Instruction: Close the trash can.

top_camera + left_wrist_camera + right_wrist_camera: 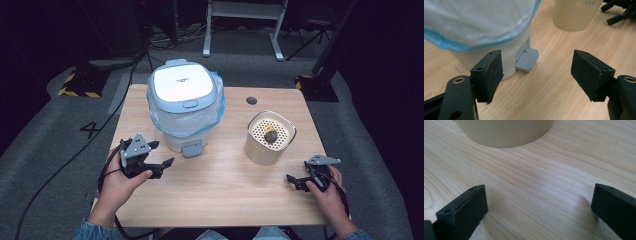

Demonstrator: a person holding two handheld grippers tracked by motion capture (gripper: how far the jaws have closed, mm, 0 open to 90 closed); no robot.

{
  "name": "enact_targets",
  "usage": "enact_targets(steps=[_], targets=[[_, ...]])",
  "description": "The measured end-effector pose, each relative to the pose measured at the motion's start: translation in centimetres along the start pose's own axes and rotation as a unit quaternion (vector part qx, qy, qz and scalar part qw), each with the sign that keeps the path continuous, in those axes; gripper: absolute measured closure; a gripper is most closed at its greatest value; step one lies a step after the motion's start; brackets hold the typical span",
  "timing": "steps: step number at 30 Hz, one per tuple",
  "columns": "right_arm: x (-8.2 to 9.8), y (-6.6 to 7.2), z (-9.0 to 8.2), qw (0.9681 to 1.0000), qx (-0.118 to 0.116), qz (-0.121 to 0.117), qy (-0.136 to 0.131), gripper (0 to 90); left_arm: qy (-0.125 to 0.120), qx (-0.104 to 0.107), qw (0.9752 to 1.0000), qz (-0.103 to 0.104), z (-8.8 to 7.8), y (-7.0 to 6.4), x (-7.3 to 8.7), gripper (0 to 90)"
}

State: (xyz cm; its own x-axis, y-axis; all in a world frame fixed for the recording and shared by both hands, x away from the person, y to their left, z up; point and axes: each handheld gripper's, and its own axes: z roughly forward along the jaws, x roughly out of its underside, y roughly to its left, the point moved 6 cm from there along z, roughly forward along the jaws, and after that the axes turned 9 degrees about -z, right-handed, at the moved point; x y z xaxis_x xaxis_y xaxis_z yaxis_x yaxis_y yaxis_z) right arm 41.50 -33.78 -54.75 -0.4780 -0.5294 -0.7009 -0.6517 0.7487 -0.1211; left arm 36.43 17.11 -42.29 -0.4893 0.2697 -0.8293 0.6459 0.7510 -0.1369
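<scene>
Pedal bin (pixel 184 107) with a blue-edged liner and shut white lid stands at the table's (pixel 225 192) far left, grey pedal (pixel 192 148) facing the person. Left gripper (pixel 162 154) sits just beside the pedal, jaws wide apart, nothing between them. Right gripper (pixel 294 181), near the beige cup (pixel 269 140) with a perforated insert and dark lump, also gapes wide and holds nothing.

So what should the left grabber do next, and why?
Probably ease the left gripper forward and down onto the grey pedal at the foot of the bin. Its jaws stand open and empty, aimed at that pedal, and the white lid is shut. Pressing it would likely lift the lid. The right gripper rests open beside the beige cup.
</scene>
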Motion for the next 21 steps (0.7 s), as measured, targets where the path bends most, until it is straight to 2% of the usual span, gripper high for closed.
enact_targets(steps=[9,15,21], targets=[[0.0,0.0,0.0,1.0,0.0,0.0,0.0,0.5,0.014,-0.006,0.9993,-0.035,2.1,1.5,3.6,26.0],[0.0,0.0,0.0,1.0,0.0,0.0,0.0,0.5,0.032,-0.018,0.9977,-0.057,3.5,2.4,5.9,26.2],[0.0,0.0,0.0,1.0,0.0,0.0,0.0,0.5,0.064,-0.039,0.9954,-0.059,4.7,3.0,8.0,26.3]])
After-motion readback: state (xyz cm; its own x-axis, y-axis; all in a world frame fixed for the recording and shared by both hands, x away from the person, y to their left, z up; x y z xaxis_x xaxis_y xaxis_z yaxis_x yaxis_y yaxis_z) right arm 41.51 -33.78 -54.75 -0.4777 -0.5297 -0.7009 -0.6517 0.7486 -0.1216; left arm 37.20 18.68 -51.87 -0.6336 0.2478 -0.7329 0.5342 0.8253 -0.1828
